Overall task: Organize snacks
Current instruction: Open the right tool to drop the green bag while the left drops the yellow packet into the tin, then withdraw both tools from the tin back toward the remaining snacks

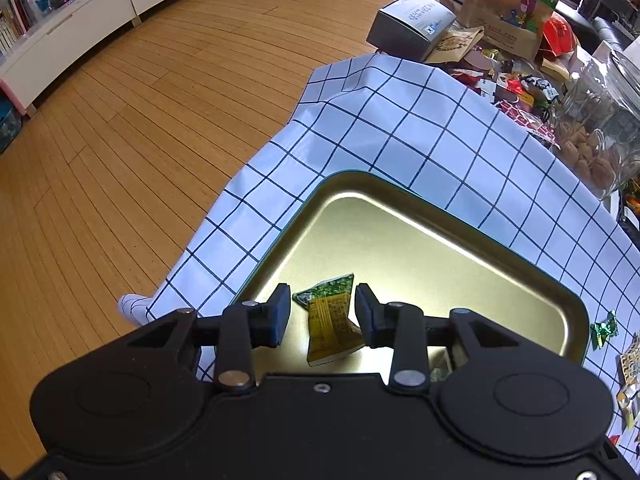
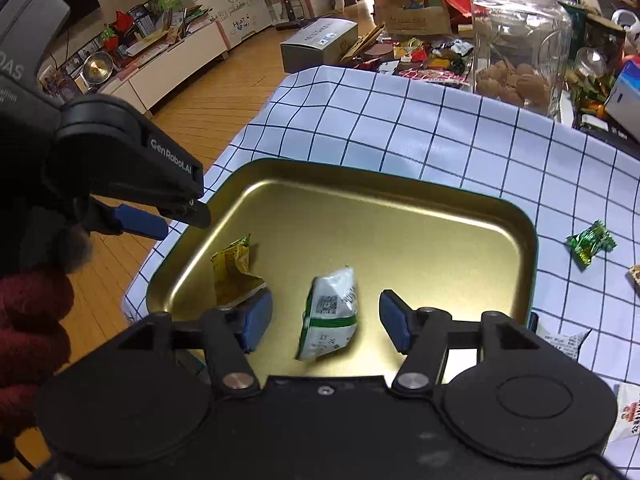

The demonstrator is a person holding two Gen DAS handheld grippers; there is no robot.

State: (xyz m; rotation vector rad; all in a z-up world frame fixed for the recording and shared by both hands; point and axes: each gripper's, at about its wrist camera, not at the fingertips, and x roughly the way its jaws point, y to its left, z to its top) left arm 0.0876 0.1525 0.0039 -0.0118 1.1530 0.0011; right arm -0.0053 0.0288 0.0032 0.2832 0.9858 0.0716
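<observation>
A gold metal tray (image 1: 440, 208) sits on the checked tablecloth. Inside it lies a yellow-green snack packet (image 1: 330, 320), between the fingers of my left gripper (image 1: 322, 300), which stands open just above it without squeezing it. In the right wrist view the same tray (image 2: 400, 184) holds that yellow packet (image 2: 234, 276) and a white-and-green packet (image 2: 330, 312). The white packet is slightly blurred and loose between the wide-apart fingers of my open right gripper (image 2: 325, 304). The left gripper (image 2: 176, 220) hangs over the tray's left rim.
A green wrapped candy (image 2: 592, 242) lies on the cloth right of the tray, with more wrappers (image 2: 632, 412) at the right edge. A glass jar of walnuts (image 2: 520, 40) and a pile of snacks stand behind. The table edge and wooden floor (image 1: 140, 140) are to the left.
</observation>
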